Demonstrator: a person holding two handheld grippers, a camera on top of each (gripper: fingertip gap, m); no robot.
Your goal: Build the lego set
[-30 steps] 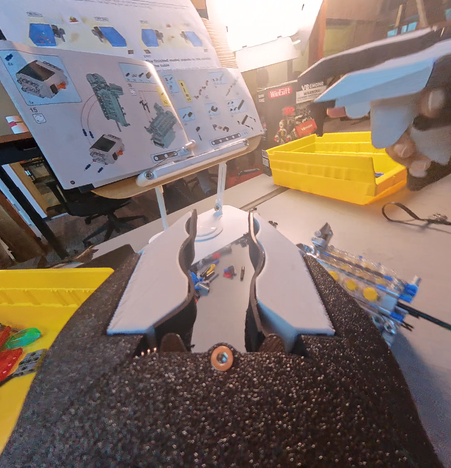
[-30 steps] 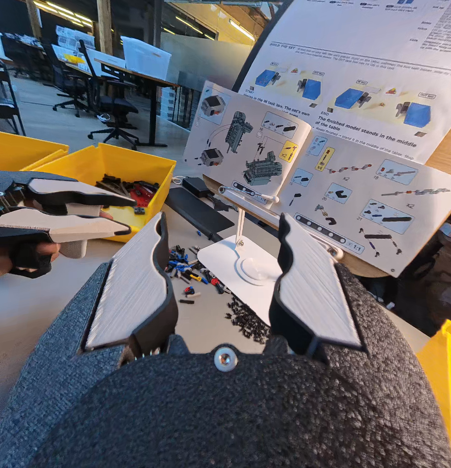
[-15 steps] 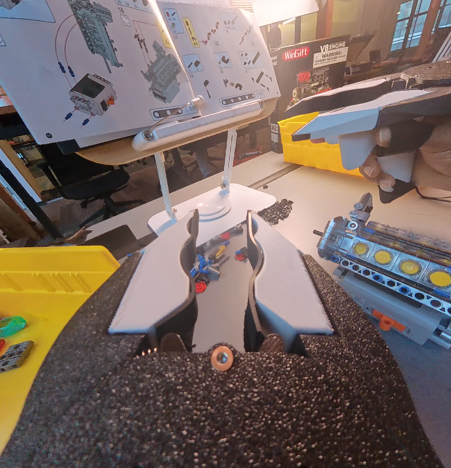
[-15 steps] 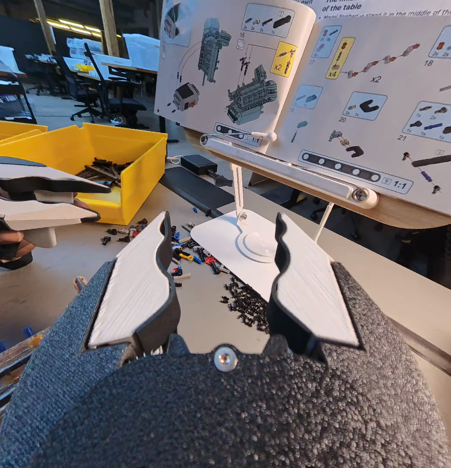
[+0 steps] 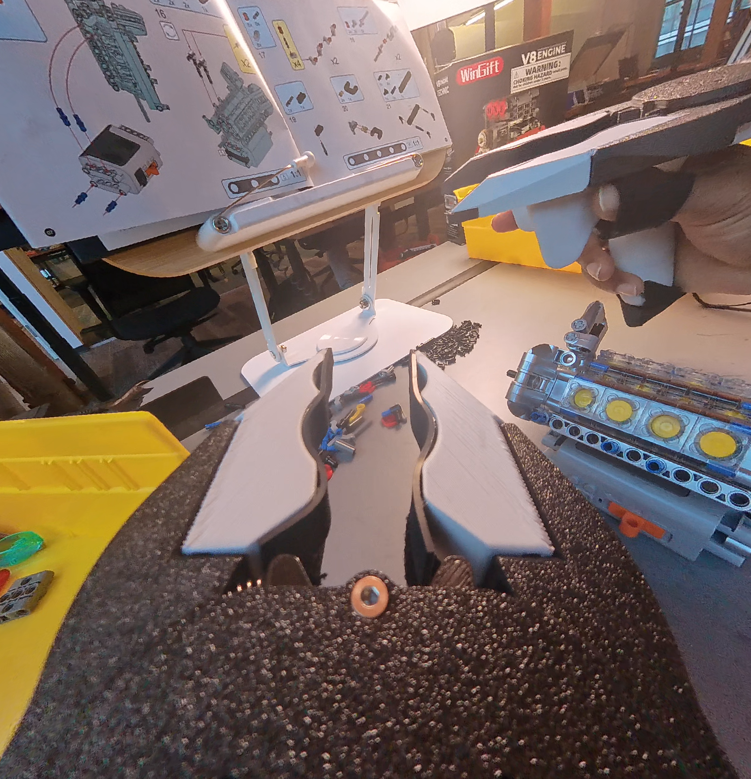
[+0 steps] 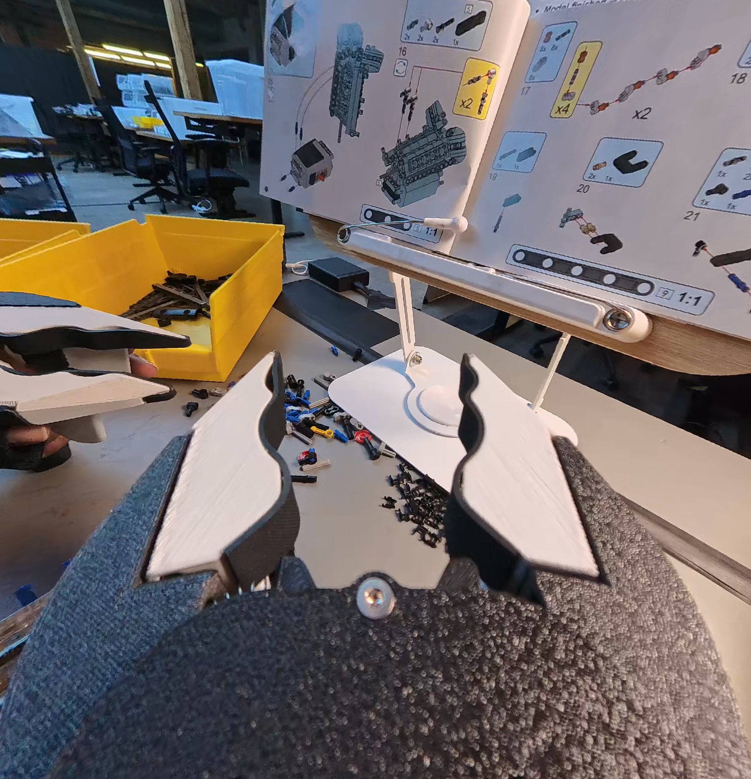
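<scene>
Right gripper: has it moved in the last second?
Yes. The right gripper has come down and forward toward the white stand base; the small loose parts now lie between its open fingers.

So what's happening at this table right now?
A person holds a gripper in each hand. The left gripper and right gripper both hover, jaws open and empty, over loose small parts by a white stand holding a manual. A half-built engine model sits to the right.

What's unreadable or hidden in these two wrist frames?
- Engine model: left wrist view, right end cut off by the frame edge.
- Black pins: right wrist view, too small to count, partly behind right gripper.
- Yellow bin: left wrist view, contents mostly hidden by left gripper.
</scene>
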